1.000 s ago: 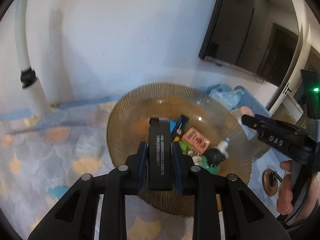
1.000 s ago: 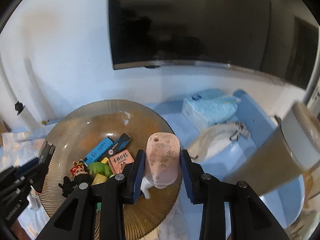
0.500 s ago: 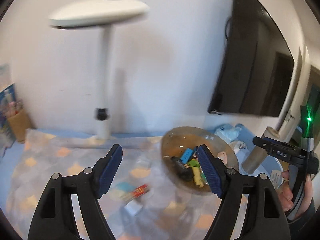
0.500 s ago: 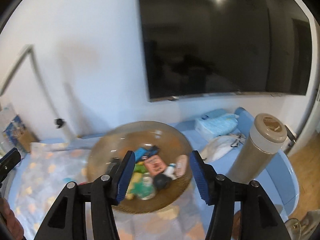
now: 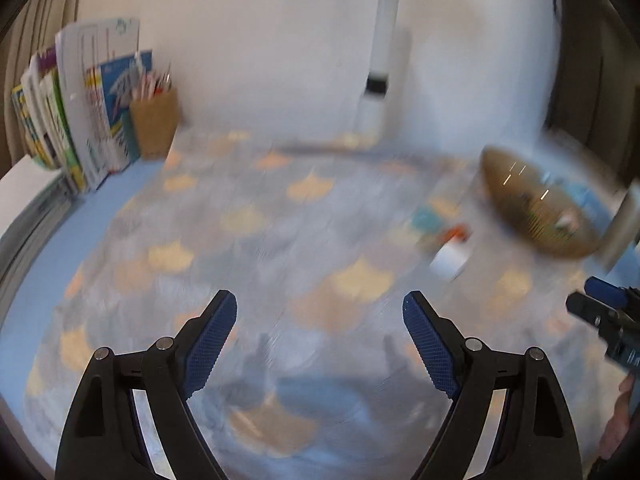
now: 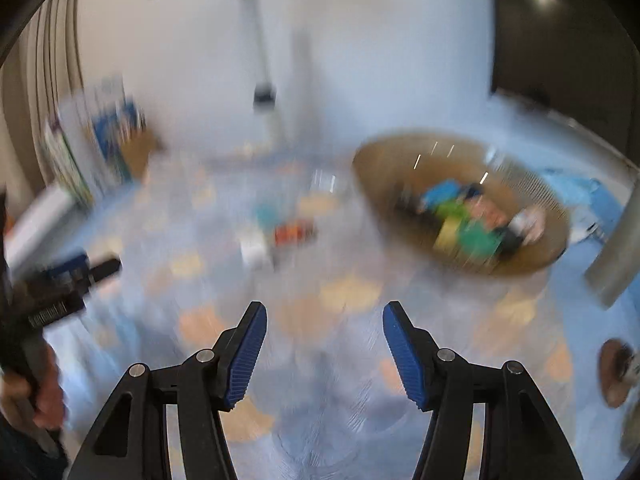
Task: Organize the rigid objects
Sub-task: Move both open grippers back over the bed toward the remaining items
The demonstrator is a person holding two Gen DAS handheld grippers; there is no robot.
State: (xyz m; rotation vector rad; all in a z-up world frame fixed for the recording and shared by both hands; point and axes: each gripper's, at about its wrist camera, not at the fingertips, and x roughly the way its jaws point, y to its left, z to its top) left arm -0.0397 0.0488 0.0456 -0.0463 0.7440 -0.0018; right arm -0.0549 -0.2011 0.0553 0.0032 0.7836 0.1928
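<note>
Well, most of the tidying looks done from where I stand. The brown ribbed bowl (image 6: pixel 460 200) at the right of the table already holds a heap of small things, blue, green, yellow, pinkish and dark, too smeared to name one by one. What is left lies out on the patterned tablecloth (image 5: pixel 280 240), well apart from the bowl's near rim: a small white box (image 6: pixel 253 251) and, just beside it, a little red and orange thing (image 6: pixel 294 234), with a teal patch behind them that may be another item or only the cloth's print; I cannot tell.

The left gripper (image 5: pixel 320 312) has nothing between its blue pads and its jaws are spreading, already wide. The right gripper (image 6: pixel 324 320) is likewise empty, jaws parting but narrower than the left. Both are tilted down over bare cloth, short of the leftovers. Each shows at the edge of the other's view, gripped by a hand (image 6: pixel 38 394).

I would judge two, perhaps three, pieces remain to go in the bowl.
</note>
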